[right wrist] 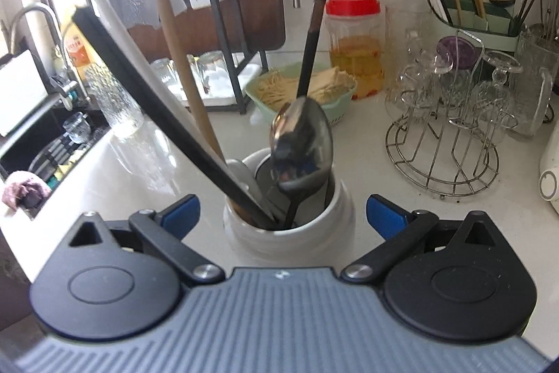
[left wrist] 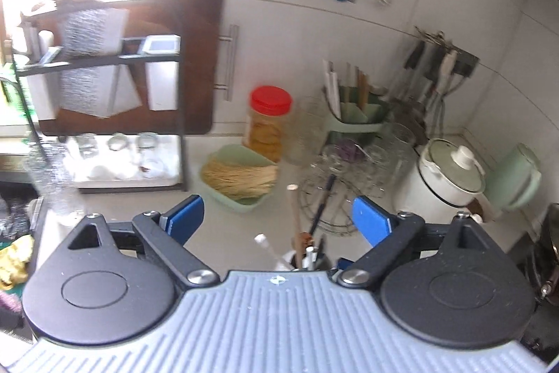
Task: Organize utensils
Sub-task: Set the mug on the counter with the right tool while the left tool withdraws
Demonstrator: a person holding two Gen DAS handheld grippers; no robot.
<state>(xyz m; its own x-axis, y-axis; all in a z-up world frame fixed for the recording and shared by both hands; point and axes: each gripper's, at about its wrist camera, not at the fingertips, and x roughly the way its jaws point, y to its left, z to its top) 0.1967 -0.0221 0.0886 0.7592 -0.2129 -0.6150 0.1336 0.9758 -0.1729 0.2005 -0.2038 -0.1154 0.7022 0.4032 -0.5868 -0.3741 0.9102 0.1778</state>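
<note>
While both grippers hang wide open, empty: right gripper (right wrist: 283, 212) straddles white crock (right wrist: 290, 226) holding 1 spoon (right wrist: 302, 142), chopsticks. Left gripper (left wrist: 276, 215) view blurred, probably above same crock. Retreat straight, avoid snagging handles.

Ahead of the wide-open right gripper (right wrist: 283, 215), the white ceramic utensil crock (right wrist: 290, 233) blocks the centre, its wooden and black handles fanning toward 11 and 12 o'clock. Bare white countertop (right wrist: 367, 156) lies open at 1 o'clock. At 2 o'clock stands the wire glass-drying rack (right wrist: 443, 142); at 12, the pale green plastic basket (right wrist: 335, 107).
</note>
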